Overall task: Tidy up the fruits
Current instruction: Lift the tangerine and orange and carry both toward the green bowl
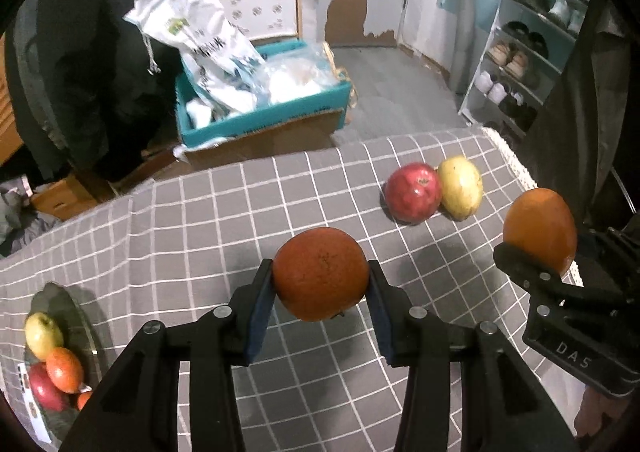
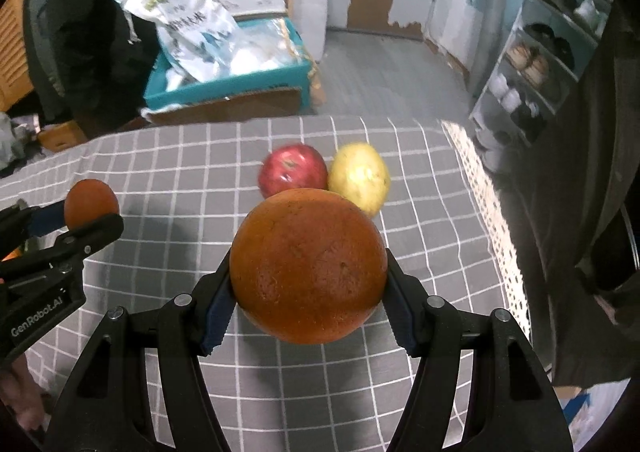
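Nearest the left wrist camera, the left gripper (image 1: 321, 284) is clamped on a small orange (image 1: 322, 278), its blue pads pressing the fruit's two sides, lifted clear of the grey checked tablecloth (image 1: 200, 220). Beside it, the right gripper (image 2: 308, 272) is clamped the same way on a larger orange (image 2: 308, 266), also held above the cloth. Both fruits look firm, round and moderately heavy, with dimpled skin that should grip well; holding across the widest part, as here, seems safest against rolling out. At the cloth's near left corner, a glass plate (image 1: 68, 304) holds several fruits. Farther off, near the cloth's far right corner, a red apple (image 1: 414, 192) and a yellow fruit (image 1: 460, 188) rest touching each other.
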